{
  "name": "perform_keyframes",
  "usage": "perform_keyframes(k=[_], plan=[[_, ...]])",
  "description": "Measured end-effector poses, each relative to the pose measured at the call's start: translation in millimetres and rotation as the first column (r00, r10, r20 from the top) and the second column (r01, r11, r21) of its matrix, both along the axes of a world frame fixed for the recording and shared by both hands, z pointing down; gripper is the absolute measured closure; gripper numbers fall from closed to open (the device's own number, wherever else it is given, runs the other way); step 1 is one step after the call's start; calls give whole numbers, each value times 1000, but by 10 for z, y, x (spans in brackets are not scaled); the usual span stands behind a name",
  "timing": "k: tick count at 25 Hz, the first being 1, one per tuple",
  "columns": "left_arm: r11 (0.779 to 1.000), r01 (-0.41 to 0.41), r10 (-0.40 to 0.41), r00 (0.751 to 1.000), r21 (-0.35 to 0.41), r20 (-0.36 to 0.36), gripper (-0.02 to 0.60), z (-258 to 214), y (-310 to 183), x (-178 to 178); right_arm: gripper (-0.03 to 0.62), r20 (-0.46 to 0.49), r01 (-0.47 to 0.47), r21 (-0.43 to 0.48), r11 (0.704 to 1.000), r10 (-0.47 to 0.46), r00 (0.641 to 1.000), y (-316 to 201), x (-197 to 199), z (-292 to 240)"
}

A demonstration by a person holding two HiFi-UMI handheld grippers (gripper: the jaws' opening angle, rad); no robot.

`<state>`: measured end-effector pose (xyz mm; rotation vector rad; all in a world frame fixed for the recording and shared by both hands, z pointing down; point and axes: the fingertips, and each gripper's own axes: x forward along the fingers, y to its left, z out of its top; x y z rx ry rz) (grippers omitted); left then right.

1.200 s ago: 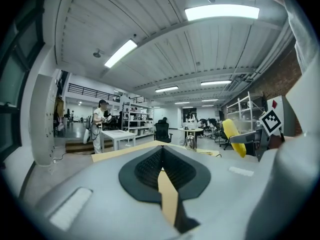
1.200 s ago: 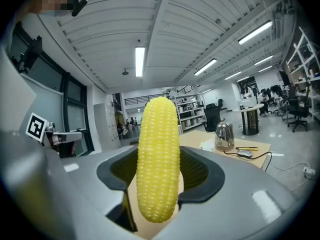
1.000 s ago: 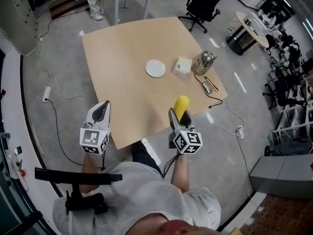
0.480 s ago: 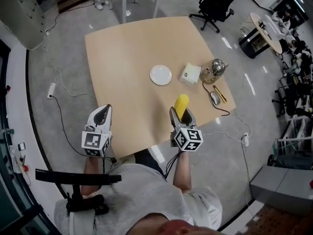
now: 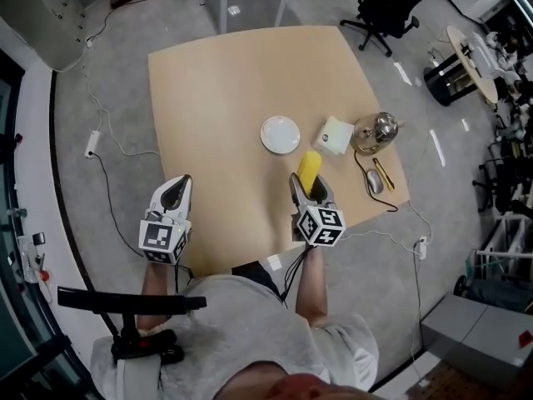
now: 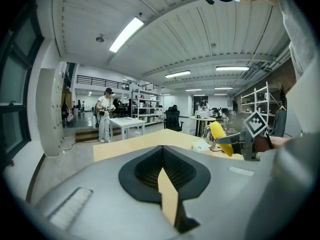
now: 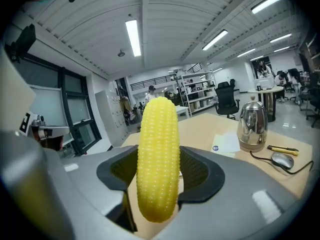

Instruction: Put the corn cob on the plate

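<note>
A yellow corn cob (image 5: 309,171) stands out forward from my right gripper (image 5: 306,192), which is shut on it above the near right part of the wooden table (image 5: 216,98). In the right gripper view the corn cob (image 7: 158,154) fills the middle, clamped between the dark pads. A small white plate (image 5: 281,134) lies on the table a short way ahead and left of the cob, with nothing on it. My left gripper (image 5: 172,194) hovers at the table's left edge, jaws shut with nothing in them. The left gripper view shows the corn cob (image 6: 219,136) off to the right.
A white box (image 5: 336,135) and a shiny metal kettle (image 5: 375,131) stand right of the plate. A mouse (image 5: 374,181) with its cable and a yellow pen (image 5: 379,173) lie near the table's right edge. An office chair (image 5: 391,7) stands beyond the far corner.
My right gripper has carried the corn cob forward, so it is now closer to the plate. The left gripper has stayed at the table's left edge.
</note>
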<state>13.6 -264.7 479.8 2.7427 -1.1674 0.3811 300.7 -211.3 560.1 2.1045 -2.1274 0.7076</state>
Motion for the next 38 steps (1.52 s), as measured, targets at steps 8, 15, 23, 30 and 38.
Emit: perform_keyframes(k=[8, 15, 23, 30, 38], plan=[[999, 29, -27, 999, -38, 32, 561, 147, -229, 104, 342, -18, 35, -75, 997, -36, 999, -505, 191, 365], [996, 55, -52, 997, -72, 49, 561, 363, -383, 94, 342, -21, 76, -164, 984, -81, 997, -886, 220, 778], [991, 76, -71, 996, -109, 47, 561, 579, -669, 216, 342, -16, 108, -291, 951, -117, 993, -1283, 301, 1347], [985, 103, -97, 994, -140, 52, 561, 693, -694, 193, 342, -8, 124, -362, 924, -136, 991, -1481, 341, 1571], [976, 143, -135, 989, -165, 59, 561, 720, -717, 151, 342, -7, 145, -430, 891, -164, 986, -1595, 323, 1778]])
